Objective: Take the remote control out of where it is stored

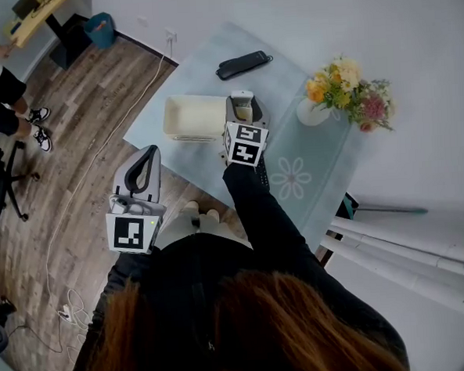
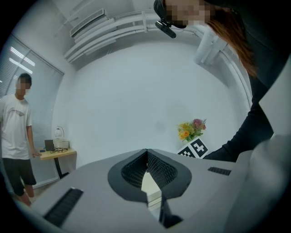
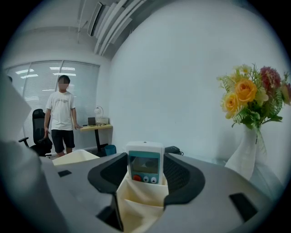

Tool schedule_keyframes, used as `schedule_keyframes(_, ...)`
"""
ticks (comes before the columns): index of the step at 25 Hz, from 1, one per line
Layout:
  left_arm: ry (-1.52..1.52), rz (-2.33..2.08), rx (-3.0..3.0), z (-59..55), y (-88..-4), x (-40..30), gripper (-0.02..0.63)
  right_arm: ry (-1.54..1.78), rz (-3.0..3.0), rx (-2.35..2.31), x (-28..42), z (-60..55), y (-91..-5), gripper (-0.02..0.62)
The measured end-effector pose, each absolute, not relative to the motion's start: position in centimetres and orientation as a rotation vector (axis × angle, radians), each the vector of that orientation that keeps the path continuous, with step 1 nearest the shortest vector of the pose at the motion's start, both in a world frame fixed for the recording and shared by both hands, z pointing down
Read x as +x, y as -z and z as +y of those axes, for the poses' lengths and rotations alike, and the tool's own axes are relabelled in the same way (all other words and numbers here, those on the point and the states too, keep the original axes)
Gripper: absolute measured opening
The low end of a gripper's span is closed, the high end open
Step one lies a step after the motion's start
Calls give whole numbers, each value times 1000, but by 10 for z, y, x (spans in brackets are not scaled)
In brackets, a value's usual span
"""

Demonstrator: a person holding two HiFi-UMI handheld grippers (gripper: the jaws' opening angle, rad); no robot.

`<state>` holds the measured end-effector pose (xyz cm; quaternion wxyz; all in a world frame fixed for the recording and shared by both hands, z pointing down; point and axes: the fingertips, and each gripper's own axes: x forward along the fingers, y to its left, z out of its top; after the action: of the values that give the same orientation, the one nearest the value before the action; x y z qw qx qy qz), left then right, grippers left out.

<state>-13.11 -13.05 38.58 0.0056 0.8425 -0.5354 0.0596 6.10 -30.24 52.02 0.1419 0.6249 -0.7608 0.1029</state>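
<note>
Sits upright in cream pocket holder (image 3: 136, 200), centre of right gripper view: white remote control (image 3: 144, 162). Flanking it: wide-spread jaws of right gripper (image 3: 145, 155). Lower left of head view: left gripper (image 1: 149, 151), jaws pressed together.

Your left gripper (image 2: 146, 151): jaw tips touching.
Right background: flowers (image 2: 191, 129) against the wall.
Left: person (image 2: 16, 136) beside desk (image 2: 57, 155).

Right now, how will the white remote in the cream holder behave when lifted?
Probably rigid and light: the remote control looks like a small plastic shell. Its smooth casing may slip. Standing upright in the cream holder, it should slide upward, though the holder might lift too.
</note>
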Motion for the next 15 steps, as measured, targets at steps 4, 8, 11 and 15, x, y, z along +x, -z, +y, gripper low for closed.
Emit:
schedule_keyframes(4, -182, -1668, 2644, -130, -385, -129, 6, -284, -2244, 1804, 63, -300, -507, 244)
schedule_keyframes(8, -173, -1653, 2652, -130, -384, -125, 6, -258, -2285, 1815, 67, -297, -486, 244)
schedule_keyframes(11, -164, -1643, 2660, -129, -382, -122, 6, -236, -2319, 1821, 67, -292, -471, 245)
schedule_keyframes(15, -147, -1636, 2667, -127, -380, -119, 6, -221, -2359, 1840, 70, -285, -454, 246)
